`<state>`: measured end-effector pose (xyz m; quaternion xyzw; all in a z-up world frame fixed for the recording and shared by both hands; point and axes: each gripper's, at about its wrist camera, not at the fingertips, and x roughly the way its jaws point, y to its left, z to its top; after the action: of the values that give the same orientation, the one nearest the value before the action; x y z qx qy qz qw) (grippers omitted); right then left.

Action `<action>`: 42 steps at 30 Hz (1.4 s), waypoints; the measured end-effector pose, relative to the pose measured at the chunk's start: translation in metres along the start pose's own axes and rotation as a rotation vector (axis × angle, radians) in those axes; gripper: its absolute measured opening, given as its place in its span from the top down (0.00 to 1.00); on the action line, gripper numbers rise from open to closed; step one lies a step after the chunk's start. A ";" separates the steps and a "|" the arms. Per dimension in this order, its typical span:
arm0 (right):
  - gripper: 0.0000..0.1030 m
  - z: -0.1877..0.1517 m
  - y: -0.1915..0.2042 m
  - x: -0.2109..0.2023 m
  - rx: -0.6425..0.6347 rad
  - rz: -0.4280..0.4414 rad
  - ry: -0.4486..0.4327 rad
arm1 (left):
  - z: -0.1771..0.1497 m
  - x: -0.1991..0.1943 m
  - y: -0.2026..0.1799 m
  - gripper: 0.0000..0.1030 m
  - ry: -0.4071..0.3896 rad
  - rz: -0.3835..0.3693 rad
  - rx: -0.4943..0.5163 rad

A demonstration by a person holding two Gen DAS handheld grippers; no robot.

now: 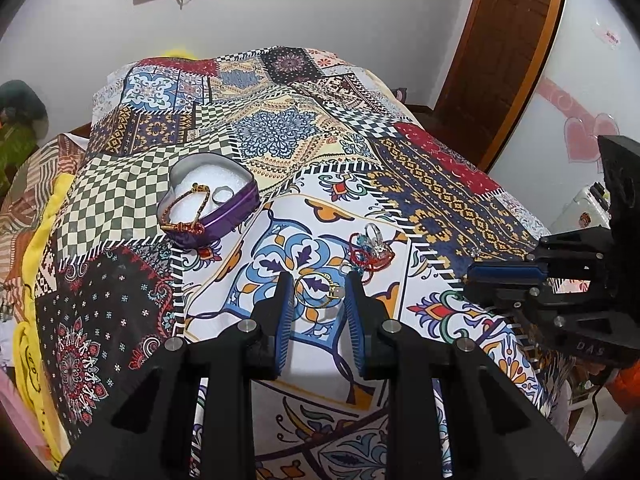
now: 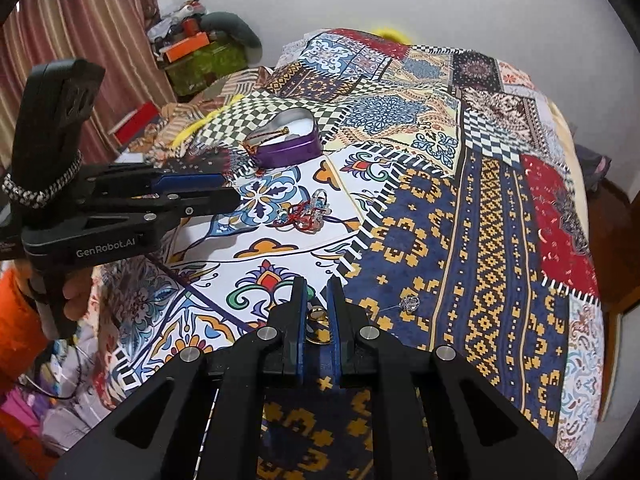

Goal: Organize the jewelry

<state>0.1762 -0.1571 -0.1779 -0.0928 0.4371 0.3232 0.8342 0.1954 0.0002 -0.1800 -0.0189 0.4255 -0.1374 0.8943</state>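
Over a patchwork bedspread [image 1: 460, 184], the right claw [image 2: 318, 292] is clenched on a gold ring [image 2: 317, 322] while the left claw [image 1: 318, 284] hangs released above a gold bangle [image 1: 320, 286], near tangled red beads [image 1: 370, 252] and a purple heart-shaped tin [image 1: 224, 216] holding 2 pieces.

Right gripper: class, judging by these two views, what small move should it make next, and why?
Probably carry the gold ring pinched in the right gripper over to the open purple heart tin; a bracelet already lies inside.
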 end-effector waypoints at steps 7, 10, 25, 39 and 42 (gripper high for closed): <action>0.82 0.006 -0.013 -0.022 0.031 -0.017 -0.040 | -0.003 0.001 0.003 0.76 0.006 -0.003 -0.003; 0.72 0.009 -0.029 -0.034 0.072 -0.047 -0.074 | -0.003 0.002 0.003 0.76 0.009 -0.004 -0.007; 0.72 0.008 -0.069 0.006 0.168 -0.095 0.012 | -0.005 0.005 0.003 0.76 0.018 0.001 -0.003; 0.91 0.007 -0.057 0.015 0.154 -0.006 0.030 | -0.005 0.001 0.003 0.76 0.015 0.010 0.000; 0.91 0.011 -0.048 0.009 0.132 -0.001 0.007 | -0.004 0.000 0.000 0.76 0.012 0.011 0.005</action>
<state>0.2167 -0.1855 -0.1846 -0.0393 0.4604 0.2929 0.8371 0.1918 0.0006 -0.1827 -0.0134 0.4304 -0.1336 0.8926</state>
